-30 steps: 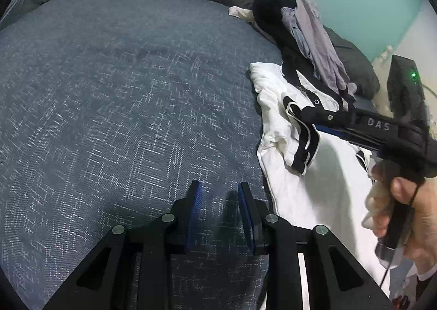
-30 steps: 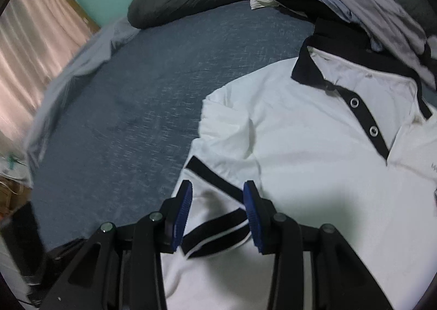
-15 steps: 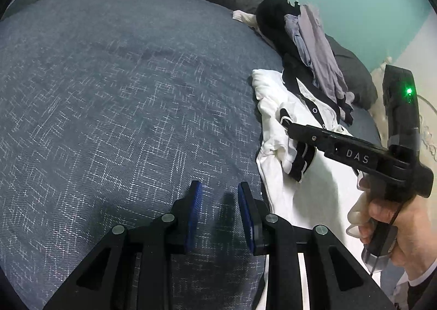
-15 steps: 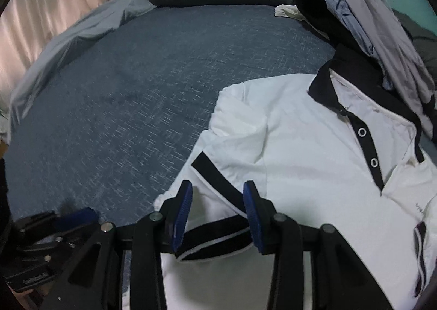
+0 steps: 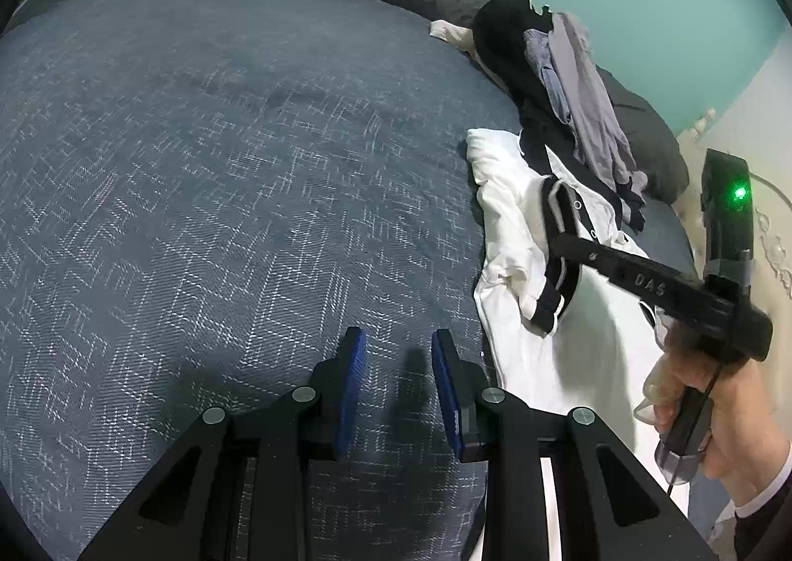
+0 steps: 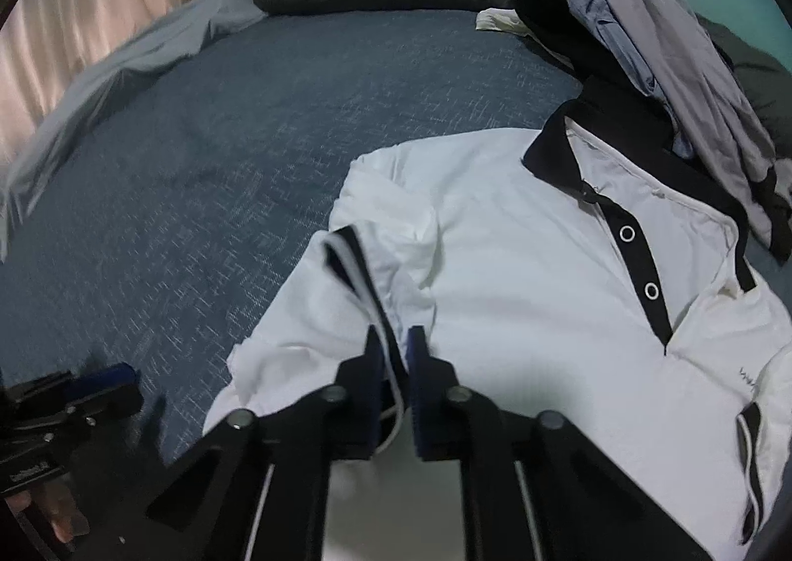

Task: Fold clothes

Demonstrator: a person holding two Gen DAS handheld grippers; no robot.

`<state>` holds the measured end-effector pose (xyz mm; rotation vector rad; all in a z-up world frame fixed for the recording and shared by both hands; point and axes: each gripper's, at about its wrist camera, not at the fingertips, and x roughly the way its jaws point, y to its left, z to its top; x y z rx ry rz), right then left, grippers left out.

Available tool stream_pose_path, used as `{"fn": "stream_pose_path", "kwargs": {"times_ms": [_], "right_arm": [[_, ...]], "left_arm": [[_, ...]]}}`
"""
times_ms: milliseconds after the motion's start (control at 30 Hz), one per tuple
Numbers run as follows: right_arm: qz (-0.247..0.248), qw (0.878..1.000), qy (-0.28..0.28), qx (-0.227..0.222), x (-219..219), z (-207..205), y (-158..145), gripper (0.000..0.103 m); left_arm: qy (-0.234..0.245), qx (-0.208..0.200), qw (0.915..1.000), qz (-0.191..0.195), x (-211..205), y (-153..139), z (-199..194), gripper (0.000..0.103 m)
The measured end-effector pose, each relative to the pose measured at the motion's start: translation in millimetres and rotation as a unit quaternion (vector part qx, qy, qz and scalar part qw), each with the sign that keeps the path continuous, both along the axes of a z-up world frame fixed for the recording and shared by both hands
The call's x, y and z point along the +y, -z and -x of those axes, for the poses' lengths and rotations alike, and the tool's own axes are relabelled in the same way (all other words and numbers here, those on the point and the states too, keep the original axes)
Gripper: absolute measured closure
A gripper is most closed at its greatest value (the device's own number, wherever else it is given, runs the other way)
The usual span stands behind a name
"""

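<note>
White polo shirt [image 6: 519,313] spread on bed [image 6: 247,140]: right gripper [image 6: 396,363] pinches sleeve cuff [image 6: 356,274], left gripper [image 5: 398,363] open, empty over bedding; thin pinch may slip, likely bunching the fold.

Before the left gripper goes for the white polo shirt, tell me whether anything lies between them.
Nothing visible does. Only bare blue bedspread lies between the left gripper and the white polo shirt. The pile of clothes sits beyond the collar, out of the way.
</note>
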<state>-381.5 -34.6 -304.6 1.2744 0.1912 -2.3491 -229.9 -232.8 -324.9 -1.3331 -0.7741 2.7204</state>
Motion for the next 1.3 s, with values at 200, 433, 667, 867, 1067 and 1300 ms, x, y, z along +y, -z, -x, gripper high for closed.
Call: {"fn": "stream_pose_path", "kwargs": {"times_ms": [200, 433, 667, 867, 1067, 1300], "right_arm": [[0.1, 0.991, 0.08, -0.039, 40, 16, 1, 0.099], [0.193, 0.964, 0.154, -0.094, 76, 21, 20, 0.099], [0.246, 0.95, 0.179, -0.069, 91, 11, 15, 0.099], [0.253, 0.94, 0.219, -0.063, 105, 3, 18, 0.099], [0.261, 0.932, 0.235, -0.092, 113, 7, 32, 0.099], [0.28, 0.925, 0.239, -0.095, 122, 5, 32, 0.098]], "left_arm": [[0.0, -0.001, 1.0, -0.004, 0, 0, 0, 0.073], [-0.001, -0.002, 1.0, -0.007, 0, 0, 0, 0.072], [0.002, -0.004, 1.0, -0.005, 1, 2, 1, 0.072], [0.005, -0.004, 1.0, -0.006, 4, 2, 4, 0.072], [0.017, 0.0, 0.9999, -0.004, 10, 0, 7, 0.072], [0.05, 0.019, 0.9986, -0.002, 24, -7, 12, 0.072]]}}
